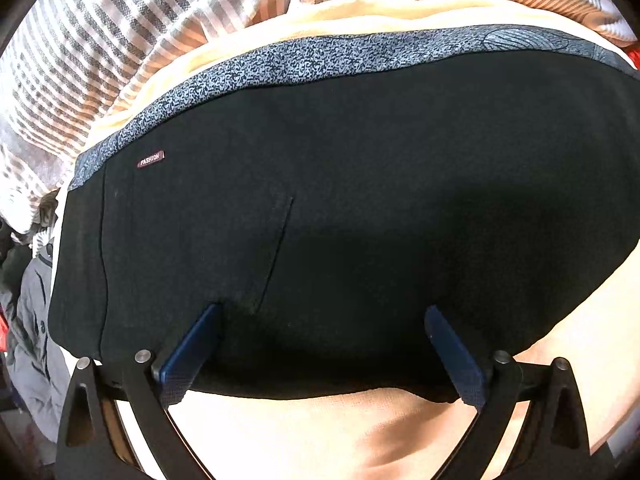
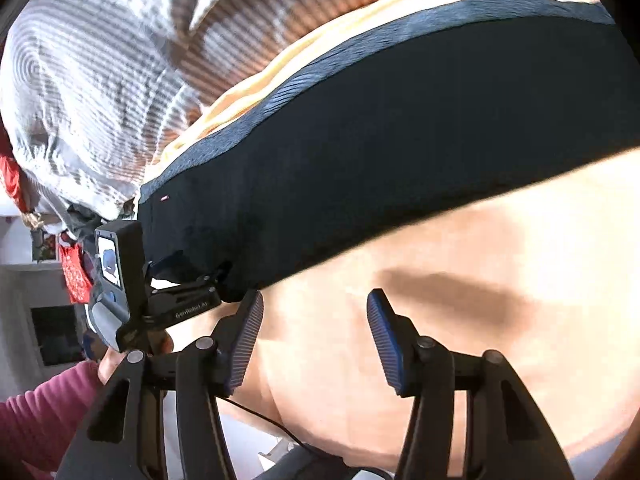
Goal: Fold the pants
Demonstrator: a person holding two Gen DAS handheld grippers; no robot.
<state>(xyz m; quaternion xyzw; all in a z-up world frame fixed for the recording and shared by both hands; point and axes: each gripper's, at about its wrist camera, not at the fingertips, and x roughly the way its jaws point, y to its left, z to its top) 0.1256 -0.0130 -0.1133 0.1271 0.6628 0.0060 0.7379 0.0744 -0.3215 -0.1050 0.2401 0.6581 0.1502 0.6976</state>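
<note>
Pants (image 1: 340,208) are lying folded and flat on the bedsheet (image 1: 304,436), and we are keeping the left gripper (image 1: 322,342) spread wide over their near edge while the right gripper (image 2: 316,336), released and empty, is hanging above bare sheet, presumably clear for the next fold.

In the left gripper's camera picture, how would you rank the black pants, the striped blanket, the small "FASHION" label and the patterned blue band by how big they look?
Largest to smallest, as they look:
1. black pants
2. striped blanket
3. patterned blue band
4. "FASHION" label
The pants lie nearest the camera, and the blanket runs out of frame, so its true size is unsure.
</note>
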